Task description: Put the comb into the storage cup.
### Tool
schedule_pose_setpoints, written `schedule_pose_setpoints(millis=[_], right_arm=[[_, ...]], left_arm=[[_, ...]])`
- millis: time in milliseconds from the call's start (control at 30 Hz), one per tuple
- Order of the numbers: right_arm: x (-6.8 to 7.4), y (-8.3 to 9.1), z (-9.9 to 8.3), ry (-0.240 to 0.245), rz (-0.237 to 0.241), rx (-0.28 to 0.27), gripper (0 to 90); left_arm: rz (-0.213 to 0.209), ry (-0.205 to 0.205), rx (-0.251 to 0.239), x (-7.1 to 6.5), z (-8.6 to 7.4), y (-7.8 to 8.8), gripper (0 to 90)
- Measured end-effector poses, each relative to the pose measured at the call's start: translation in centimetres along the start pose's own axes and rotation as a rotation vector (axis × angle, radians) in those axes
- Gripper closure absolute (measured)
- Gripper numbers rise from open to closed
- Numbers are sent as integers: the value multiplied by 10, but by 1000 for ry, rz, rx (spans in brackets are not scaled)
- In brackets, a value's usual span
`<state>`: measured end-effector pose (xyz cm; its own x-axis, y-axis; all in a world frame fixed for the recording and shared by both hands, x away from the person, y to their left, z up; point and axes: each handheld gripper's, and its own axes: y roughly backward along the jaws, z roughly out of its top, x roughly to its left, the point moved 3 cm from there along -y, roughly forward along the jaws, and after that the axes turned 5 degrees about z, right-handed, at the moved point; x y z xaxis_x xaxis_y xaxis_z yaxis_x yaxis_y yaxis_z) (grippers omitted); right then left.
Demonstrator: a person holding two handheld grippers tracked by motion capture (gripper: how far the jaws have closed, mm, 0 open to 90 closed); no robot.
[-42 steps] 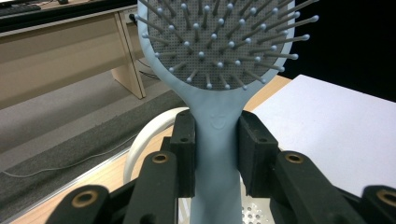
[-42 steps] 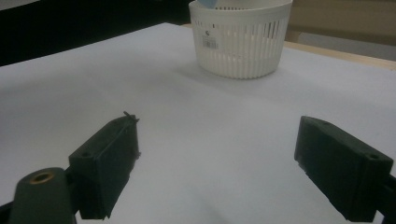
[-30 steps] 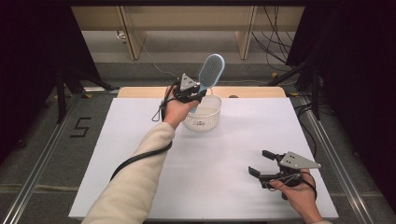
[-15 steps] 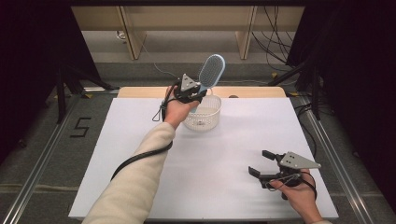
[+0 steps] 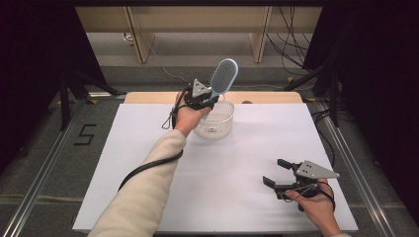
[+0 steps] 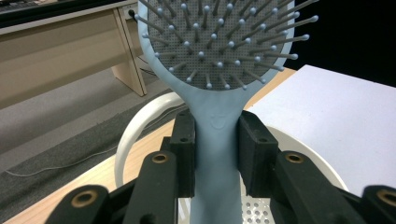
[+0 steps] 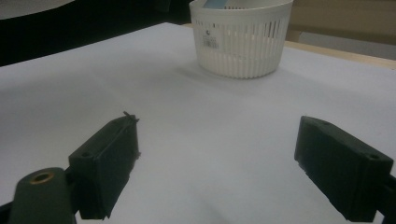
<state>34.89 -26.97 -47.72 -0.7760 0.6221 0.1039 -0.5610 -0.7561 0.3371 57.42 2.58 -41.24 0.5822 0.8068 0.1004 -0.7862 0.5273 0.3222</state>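
A light blue hairbrush (image 5: 224,76) (image 6: 219,70) stands upright, its handle reaching down into a white slotted basket (image 5: 215,120) (image 7: 240,37) at the far middle of the white table. My left gripper (image 5: 206,98) (image 6: 216,149) is shut on the brush handle just below the bristled head, above the basket (image 6: 140,121). My right gripper (image 5: 275,172) (image 7: 217,161) rests low over the table near the front right, open, with nothing between its jaws.
The white tabletop (image 5: 237,163) has a wooden strip (image 5: 267,97) along its far edge. Beyond it are grey floor, desk legs and loose cables. A black cable (image 5: 148,165) trails along the left forearm.
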Motion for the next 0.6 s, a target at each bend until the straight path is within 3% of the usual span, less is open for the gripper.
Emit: schedule_pose_setpoints(millis=[600], right_arm=[[1,0,0,3,4,4,145]], left_arm=[[3,-3,38,-1,-11,-6,697]])
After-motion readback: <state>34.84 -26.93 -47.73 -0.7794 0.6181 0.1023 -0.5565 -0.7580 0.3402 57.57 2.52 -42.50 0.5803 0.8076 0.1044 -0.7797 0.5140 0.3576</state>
